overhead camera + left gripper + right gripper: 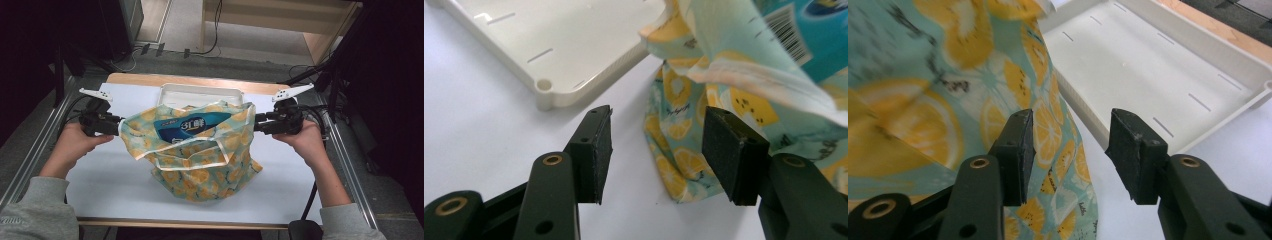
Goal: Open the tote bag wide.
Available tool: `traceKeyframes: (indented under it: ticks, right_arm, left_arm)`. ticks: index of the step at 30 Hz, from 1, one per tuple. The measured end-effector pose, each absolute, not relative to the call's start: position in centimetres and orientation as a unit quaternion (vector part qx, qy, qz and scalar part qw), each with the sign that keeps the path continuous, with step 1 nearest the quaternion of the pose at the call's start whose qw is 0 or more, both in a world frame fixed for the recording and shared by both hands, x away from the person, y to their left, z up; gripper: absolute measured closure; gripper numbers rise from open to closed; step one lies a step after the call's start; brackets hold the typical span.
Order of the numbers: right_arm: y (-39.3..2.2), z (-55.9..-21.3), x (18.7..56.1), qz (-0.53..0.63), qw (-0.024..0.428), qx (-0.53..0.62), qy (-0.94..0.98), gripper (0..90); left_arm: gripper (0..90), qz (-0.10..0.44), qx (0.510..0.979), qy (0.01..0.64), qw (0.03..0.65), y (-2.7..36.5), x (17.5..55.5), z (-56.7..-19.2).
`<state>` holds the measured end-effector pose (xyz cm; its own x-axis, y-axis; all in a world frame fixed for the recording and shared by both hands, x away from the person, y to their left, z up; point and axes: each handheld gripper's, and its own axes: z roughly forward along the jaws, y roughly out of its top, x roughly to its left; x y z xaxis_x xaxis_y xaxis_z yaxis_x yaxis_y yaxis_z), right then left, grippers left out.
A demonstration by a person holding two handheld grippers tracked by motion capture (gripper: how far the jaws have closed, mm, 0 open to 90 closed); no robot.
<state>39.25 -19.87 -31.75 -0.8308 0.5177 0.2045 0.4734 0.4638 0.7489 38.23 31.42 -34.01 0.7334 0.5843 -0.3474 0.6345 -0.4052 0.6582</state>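
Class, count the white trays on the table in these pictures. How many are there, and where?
1. The white tray lies at the table's far edge, just behind the lemon-print bag, which hides its near rim; nothing suggests another behind it.

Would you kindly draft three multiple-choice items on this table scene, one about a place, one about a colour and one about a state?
1. Where does the white tray lie relative to the cloth bag in the high view?
A. Beyond it, toward the table's far edge
B. On top of it
C. Under the person's left sleeve

2. What colour is the fruit print on the cloth bag?
A. Red
B. Yellow
C. Purple

3. How do the left gripper's jaws stand?
A. Clamped on the tray's rim
B. Closed tight with no gap
C. Apart, pressing on nothing

Answers:
1. A, since the tray shows behind the bag's top.
2. B, since yellow lemon slices cover the teal fabric.
3. C, since bare table shows between the pads in the left gripper view.
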Motion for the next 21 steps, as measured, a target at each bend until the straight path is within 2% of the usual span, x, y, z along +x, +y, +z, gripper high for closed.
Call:
traceKeyframes:
  ticks: [21]
  right_arm:
    - [-19.4, -24.1, 38.6, 0.436, 0.037, 0.262, 0.860, 54.4]
  left_arm:
    - [45.8, -0.008, 0.842, 0.345, 0.415, 30.5, 38.5, -28.5]
